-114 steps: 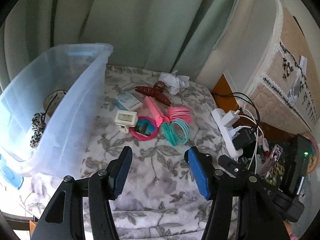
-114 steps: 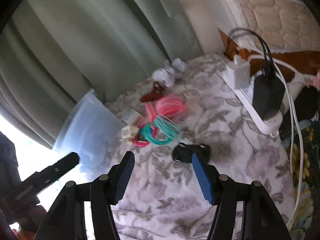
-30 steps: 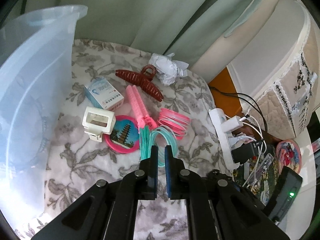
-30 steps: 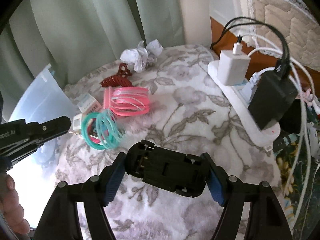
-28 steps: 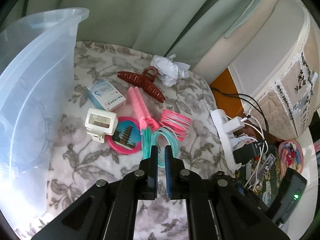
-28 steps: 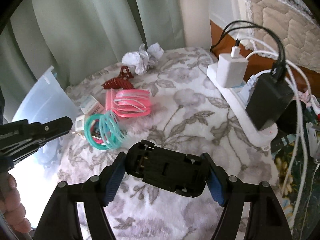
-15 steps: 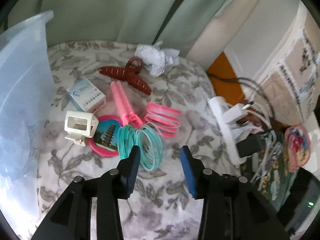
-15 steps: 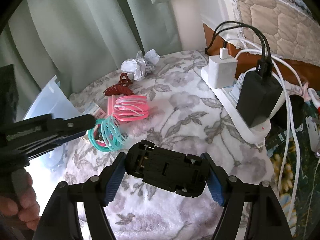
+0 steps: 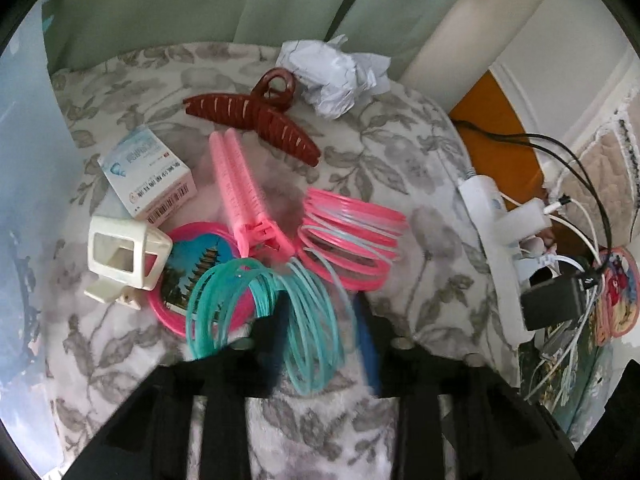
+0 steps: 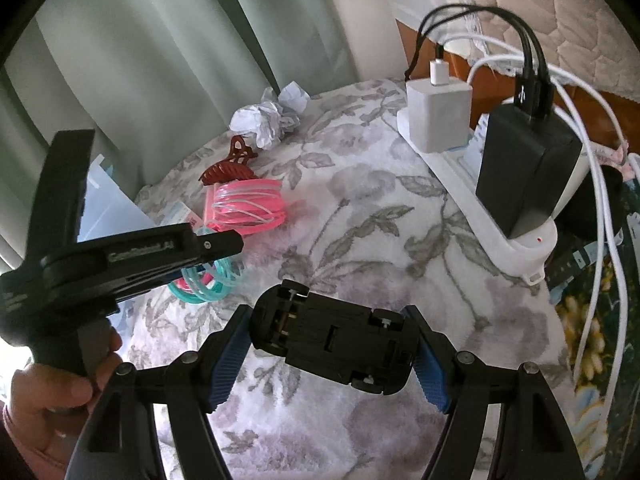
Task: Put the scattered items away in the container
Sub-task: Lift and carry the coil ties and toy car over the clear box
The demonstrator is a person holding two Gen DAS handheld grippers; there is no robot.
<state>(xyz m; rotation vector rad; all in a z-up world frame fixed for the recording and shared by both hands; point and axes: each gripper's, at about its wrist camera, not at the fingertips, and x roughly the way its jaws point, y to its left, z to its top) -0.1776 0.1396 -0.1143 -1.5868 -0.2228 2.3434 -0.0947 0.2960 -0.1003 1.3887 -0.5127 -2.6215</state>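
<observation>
A: Teal spring coil (image 9: 280,312) on the left?

B: Yes, lying on the floral blanket (image 9: 400,168) beside a pink one (image 9: 352,236). The left gripper (image 9: 320,332) straddles its loops, fingers closing, blurred, not yet pressing it.

A: And to the right?

B: The right gripper (image 10: 332,356) has its fingers clenched on an upside-down black toy car (image 10: 332,340), raised above the blanket. The container (image 9: 28,200) is at the far left edge.

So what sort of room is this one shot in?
Probably a bedroom: a quilted mattress stands beside a floral blanket, green curtains hang behind, and a loaded power strip lies by the bedding.
</observation>
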